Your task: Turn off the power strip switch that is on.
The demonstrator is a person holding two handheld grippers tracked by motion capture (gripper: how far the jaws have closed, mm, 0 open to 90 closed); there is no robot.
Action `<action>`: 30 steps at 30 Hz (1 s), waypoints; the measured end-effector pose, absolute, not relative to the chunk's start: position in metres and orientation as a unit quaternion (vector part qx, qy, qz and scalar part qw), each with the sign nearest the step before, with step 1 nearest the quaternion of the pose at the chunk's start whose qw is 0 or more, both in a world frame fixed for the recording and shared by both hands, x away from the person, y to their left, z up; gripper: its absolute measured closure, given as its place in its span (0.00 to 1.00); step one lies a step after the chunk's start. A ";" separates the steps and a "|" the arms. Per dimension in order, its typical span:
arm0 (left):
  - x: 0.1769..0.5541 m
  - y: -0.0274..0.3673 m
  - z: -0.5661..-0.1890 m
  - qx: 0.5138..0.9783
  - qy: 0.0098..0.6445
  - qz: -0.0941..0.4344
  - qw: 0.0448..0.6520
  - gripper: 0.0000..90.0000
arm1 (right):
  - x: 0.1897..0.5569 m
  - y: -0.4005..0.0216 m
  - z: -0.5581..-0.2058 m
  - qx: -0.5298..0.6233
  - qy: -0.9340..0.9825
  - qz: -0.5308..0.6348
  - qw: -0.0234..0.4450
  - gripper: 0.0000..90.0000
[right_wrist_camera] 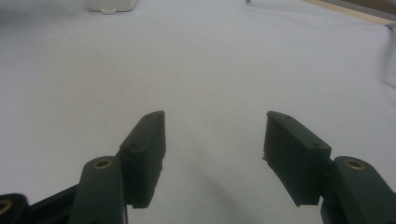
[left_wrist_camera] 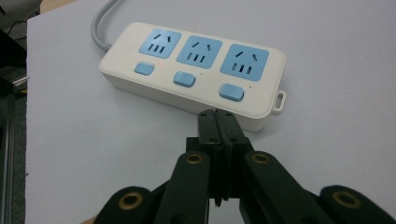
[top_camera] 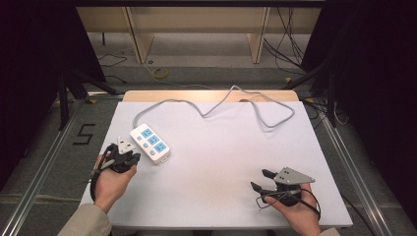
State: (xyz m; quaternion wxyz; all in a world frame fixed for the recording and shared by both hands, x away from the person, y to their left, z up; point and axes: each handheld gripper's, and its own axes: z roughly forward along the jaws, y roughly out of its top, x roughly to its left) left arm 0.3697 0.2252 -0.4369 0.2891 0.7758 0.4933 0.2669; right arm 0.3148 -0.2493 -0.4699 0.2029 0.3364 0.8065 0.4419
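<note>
The power strip [left_wrist_camera: 194, 77] is cream-white with three light-blue socket faces and three light-blue switches [left_wrist_camera: 184, 79]; its cable [top_camera: 216, 105] is pale grey. Both grippers, the left gripper [left_wrist_camera: 217, 122] and the right gripper [right_wrist_camera: 215, 149], have black jaws. The table [top_camera: 221, 162] cover is plain white.

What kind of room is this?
Probably a lab or workshop: a white table set up for recording, a power strip, loose cables on the floor and black stands beside it.
</note>
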 end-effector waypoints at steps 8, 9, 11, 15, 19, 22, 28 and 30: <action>0.374 0.226 -0.436 0.775 0.497 0.266 0.286 1.00 | 0.315 -0.249 -0.470 0.336 0.807 0.441 0.203 0.44; 0.374 0.226 -0.436 0.774 0.497 0.267 0.286 1.00 | 0.315 -0.249 -0.470 0.336 0.807 0.441 0.203 0.44; 0.375 0.226 -0.436 0.775 0.498 0.267 0.285 1.00 | 0.315 -0.249 -0.470 0.335 0.807 0.441 0.203 0.44; 0.376 0.226 -0.435 0.774 0.498 0.266 0.285 1.00 | 0.315 -0.248 -0.470 0.335 0.808 0.441 0.203 0.44; 0.379 0.226 -0.435 0.773 0.501 0.267 0.285 1.00 | 0.316 -0.248 -0.470 0.335 0.807 0.442 0.203 0.44; 0.381 0.226 -0.434 0.773 0.501 0.266 0.283 1.00 | 0.316 -0.248 -0.470 0.334 0.808 0.441 0.203 0.44; 0.386 0.228 -0.433 0.769 0.507 0.266 0.283 1.00 | 0.316 -0.248 -0.470 0.334 0.807 0.442 0.202 0.44; 0.386 0.229 -0.432 0.770 0.508 0.266 0.282 1.00 | 0.316 -0.248 -0.470 0.334 0.807 0.442 0.202 0.44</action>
